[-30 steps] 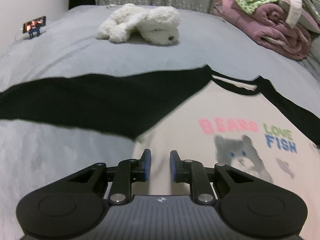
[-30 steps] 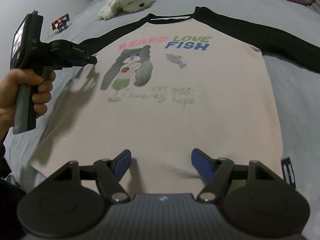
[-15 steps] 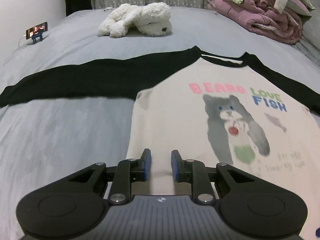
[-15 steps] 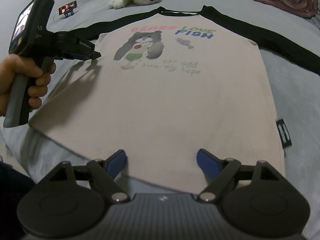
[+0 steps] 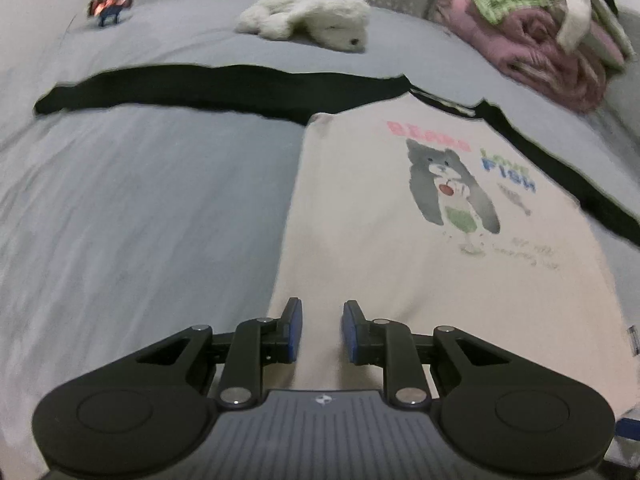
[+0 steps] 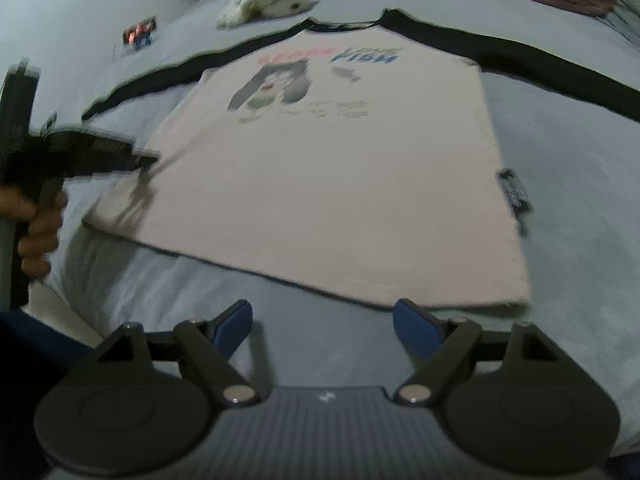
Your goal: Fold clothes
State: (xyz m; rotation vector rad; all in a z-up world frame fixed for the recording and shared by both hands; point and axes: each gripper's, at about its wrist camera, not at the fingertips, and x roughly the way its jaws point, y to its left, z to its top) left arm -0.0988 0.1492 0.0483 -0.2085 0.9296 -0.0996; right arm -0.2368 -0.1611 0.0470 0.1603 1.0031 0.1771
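Long-sleeved shirt (image 6: 328,184) is lying flat, print up, on the grey bed (image 5: 132,216), black sleeves spread out sideways. Left tool (image 5: 320,326) is hovering over the shirt's lower left edge, jaws narrowly parted, gripping nothing. Right tool (image 6: 322,320) is hanging just short of the hem, jaws having just been opening, nothing between them. Beyond the collar: white plush toy (image 5: 308,18), pink blanket pile (image 5: 540,56), small lit phone stand (image 5: 110,4). A hand (image 6: 38,224) is holding the left handle.

bare sheet (image 5: 140,208) left — plush toy (image 5: 308,16) beyond
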